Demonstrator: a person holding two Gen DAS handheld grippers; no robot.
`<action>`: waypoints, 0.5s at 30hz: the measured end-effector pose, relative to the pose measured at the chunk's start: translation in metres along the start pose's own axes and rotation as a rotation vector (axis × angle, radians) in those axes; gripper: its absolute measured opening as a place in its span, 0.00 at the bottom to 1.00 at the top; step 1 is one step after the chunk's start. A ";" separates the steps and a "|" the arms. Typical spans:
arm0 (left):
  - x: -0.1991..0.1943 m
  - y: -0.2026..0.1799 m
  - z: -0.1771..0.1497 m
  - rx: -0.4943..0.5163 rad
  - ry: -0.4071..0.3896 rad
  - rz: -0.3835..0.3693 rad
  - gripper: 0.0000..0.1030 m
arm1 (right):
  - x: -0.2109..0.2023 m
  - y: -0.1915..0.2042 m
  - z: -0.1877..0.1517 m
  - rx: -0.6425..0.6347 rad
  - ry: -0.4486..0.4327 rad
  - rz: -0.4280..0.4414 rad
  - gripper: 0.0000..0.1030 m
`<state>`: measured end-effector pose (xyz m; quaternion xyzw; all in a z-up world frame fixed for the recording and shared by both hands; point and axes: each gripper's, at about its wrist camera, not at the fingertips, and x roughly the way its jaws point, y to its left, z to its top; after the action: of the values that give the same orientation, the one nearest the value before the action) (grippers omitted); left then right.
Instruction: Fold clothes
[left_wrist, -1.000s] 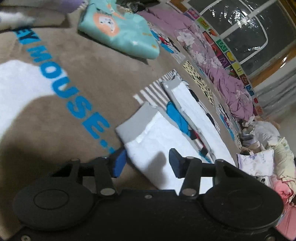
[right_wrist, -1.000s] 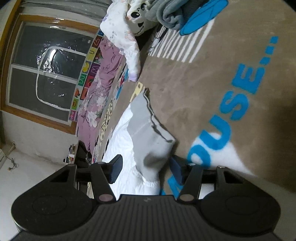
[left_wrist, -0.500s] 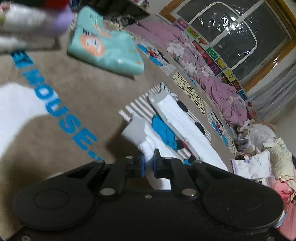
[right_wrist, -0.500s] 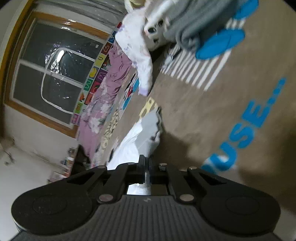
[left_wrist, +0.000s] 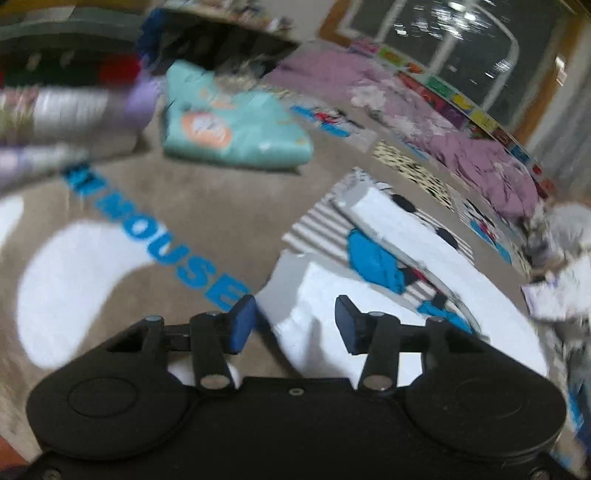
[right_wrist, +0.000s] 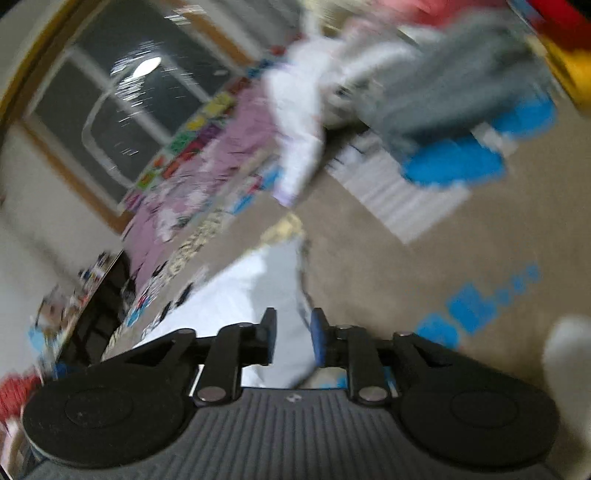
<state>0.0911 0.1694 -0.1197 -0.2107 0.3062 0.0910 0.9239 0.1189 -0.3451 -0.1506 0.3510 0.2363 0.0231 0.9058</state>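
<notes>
Hovering over the white garment (left_wrist: 325, 295), your left gripper (left_wrist: 295, 325) gapes wide, holding nothing; your right gripper (right_wrist: 293, 338) is partly open around its blurred edge (right_wrist: 273, 295).

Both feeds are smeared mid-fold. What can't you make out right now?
- Right view: whether the right gripper pinches the white garment; blur.
- Left view: the garment's near edge, hidden behind the left gripper.
- Right view: the pile, blurred.
</notes>
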 end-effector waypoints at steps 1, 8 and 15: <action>-0.003 -0.006 -0.001 0.046 -0.007 -0.001 0.46 | -0.002 0.009 0.005 -0.068 -0.010 0.010 0.33; -0.024 -0.044 -0.018 0.438 -0.053 0.015 0.52 | -0.010 0.066 0.007 -0.599 0.037 0.056 0.40; -0.021 -0.063 -0.054 0.915 -0.100 0.135 0.55 | -0.014 0.089 -0.038 -1.086 0.106 0.021 0.45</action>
<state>0.0645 0.0884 -0.1248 0.2435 0.2830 0.0167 0.9276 0.1004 -0.2572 -0.1112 -0.1664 0.2322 0.1686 0.9434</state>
